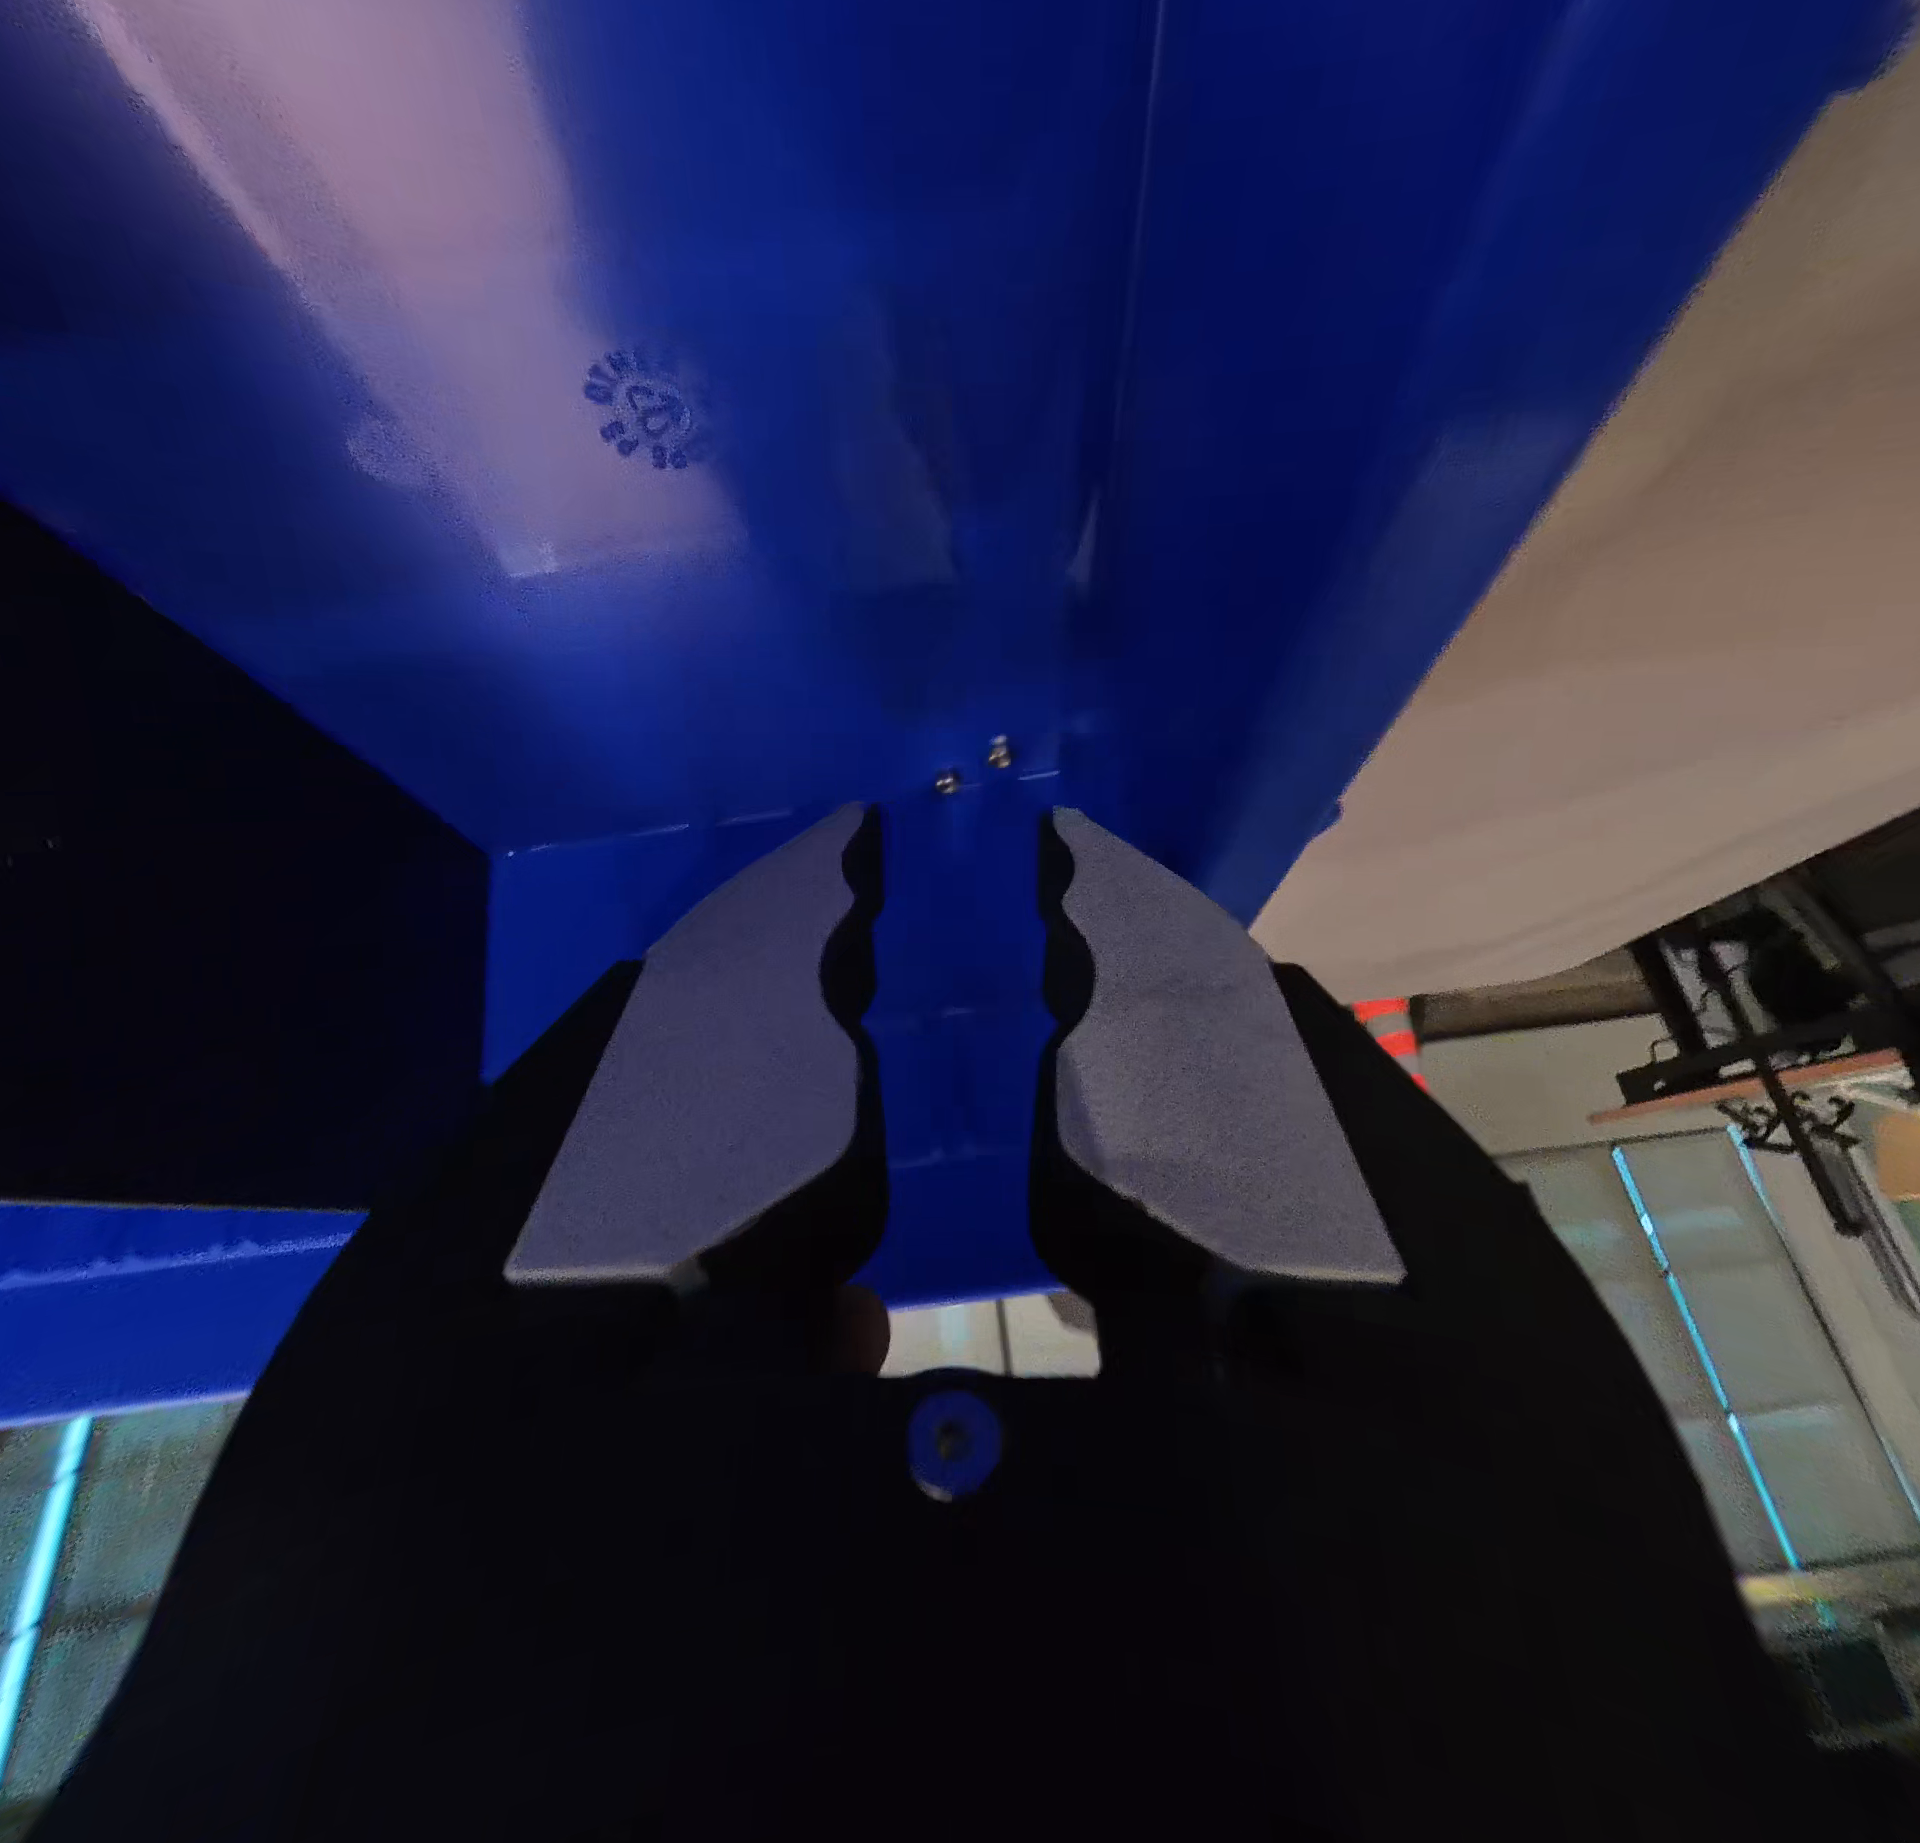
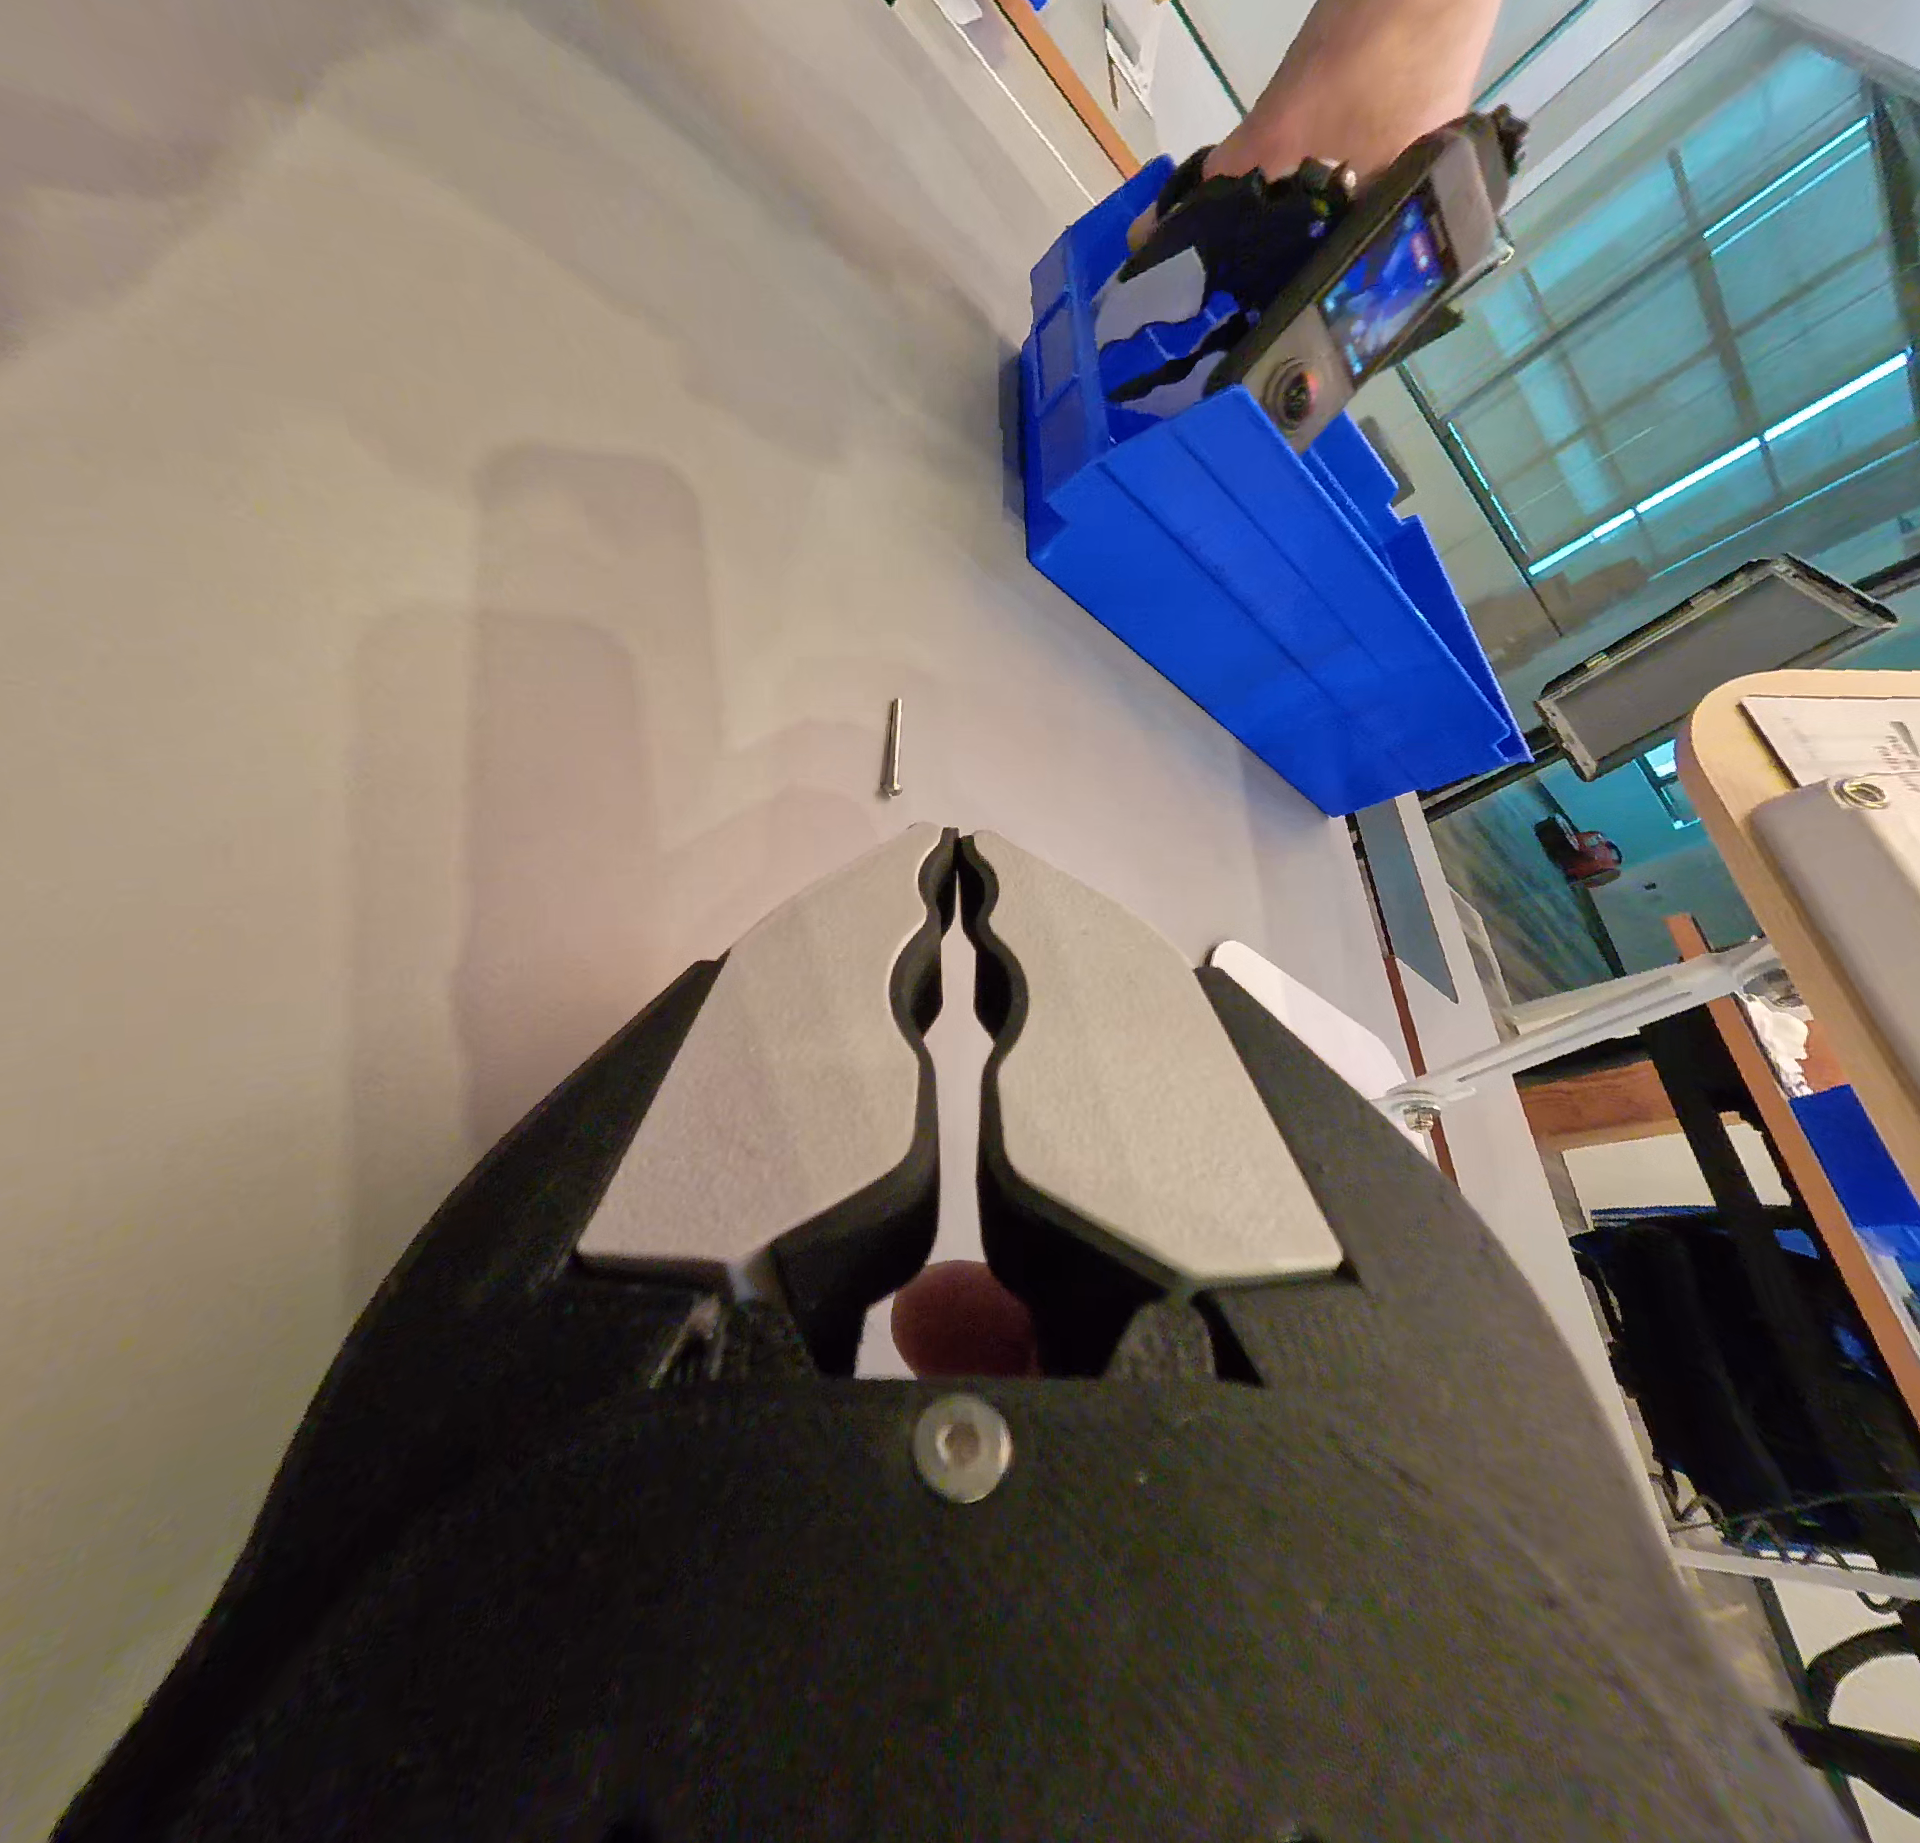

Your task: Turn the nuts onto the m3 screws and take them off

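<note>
My left gripper (image 1: 961, 822) is open and reaches down inside a blue plastic bin (image 1: 831, 339). Two small silver nuts (image 1: 971, 765) lie on the bin floor just beyond its fingertips. In the right wrist view the same bin (image 2: 1247, 567) stands on the white table, with the left gripper (image 2: 1174, 339) and the hand holding it dipped into it. My right gripper (image 2: 956, 837) is shut and empty, low over the table. A silver M3 screw (image 2: 894, 746) lies on the table just beyond its tips, apart from them.
The white table (image 2: 468, 443) stretches left of the bin. Its edge (image 2: 1392, 910) runs to the right of my right gripper. Beyond the edge are a wooden-edged desk (image 2: 1766, 858), a dark flat panel (image 2: 1704, 671) and glass walls.
</note>
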`<state>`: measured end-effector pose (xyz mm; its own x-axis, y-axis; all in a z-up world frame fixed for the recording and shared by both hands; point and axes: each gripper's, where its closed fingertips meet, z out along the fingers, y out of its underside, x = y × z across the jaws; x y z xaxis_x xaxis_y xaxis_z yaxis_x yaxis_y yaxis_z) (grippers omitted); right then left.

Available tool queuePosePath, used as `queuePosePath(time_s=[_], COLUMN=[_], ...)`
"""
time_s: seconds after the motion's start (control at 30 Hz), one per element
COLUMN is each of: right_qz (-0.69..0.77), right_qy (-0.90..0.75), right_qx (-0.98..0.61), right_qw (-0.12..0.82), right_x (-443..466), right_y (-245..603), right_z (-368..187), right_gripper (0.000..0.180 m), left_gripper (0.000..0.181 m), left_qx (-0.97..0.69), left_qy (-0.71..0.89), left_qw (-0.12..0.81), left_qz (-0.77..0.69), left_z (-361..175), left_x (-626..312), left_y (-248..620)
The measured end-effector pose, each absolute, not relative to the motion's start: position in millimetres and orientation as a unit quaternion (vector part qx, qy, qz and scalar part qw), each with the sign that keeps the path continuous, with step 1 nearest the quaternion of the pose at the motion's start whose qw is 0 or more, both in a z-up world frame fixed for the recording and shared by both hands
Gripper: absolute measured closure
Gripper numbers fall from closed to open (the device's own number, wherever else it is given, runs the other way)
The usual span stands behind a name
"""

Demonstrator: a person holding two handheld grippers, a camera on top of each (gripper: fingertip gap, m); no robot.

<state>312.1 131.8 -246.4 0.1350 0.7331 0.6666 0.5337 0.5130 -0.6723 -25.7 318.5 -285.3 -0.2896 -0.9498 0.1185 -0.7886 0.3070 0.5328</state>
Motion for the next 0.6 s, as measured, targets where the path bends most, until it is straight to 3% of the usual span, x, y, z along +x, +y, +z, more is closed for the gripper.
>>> queuePosePath(time_s=[0.6], right_qz=[0.095], right_qy=[-0.65], right_qx=[-0.487], right_qw=[0.575], right_x=[313.1], right_y=[130.2], right_z=[-246.2], right_gripper=[0.18], left_gripper=[0.146], left_qx=[0.556], left_qy=[-0.764], left_qw=[0.246], left_qz=[-0.215], left_z=[-302.0], left_x=[-43.8], left_y=[325.8])
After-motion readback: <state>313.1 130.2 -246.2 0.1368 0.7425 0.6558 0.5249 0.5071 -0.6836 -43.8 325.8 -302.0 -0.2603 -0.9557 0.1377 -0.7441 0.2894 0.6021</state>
